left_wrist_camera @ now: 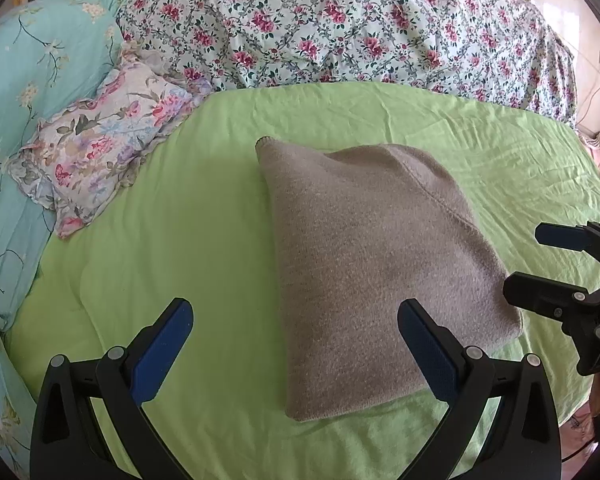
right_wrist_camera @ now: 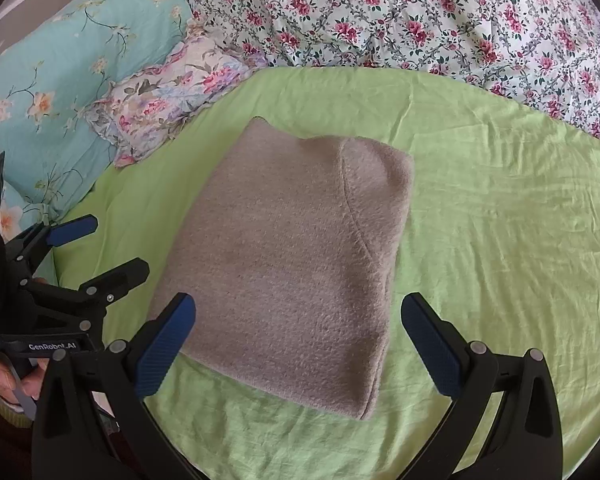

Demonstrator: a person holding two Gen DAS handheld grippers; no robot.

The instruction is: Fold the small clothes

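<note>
Sweater [left_wrist_camera: 372, 264], grey and already folded into a thick bundle, lies mid-bed on the green sheet [left_wrist_camera: 180, 240], and with the left gripper [left_wrist_camera: 296, 344] and right gripper [right_wrist_camera: 298, 344] both spread and empty, a one-sided grab could spill its loose layers open.

Your left claw [left_wrist_camera: 296, 350]: black curved arms, blue ribbed pads, silver rivets. Your right claw [right_wrist_camera: 298, 344] matches, and white "GenRobot.AI" lettering sits lower left in its view.
</note>
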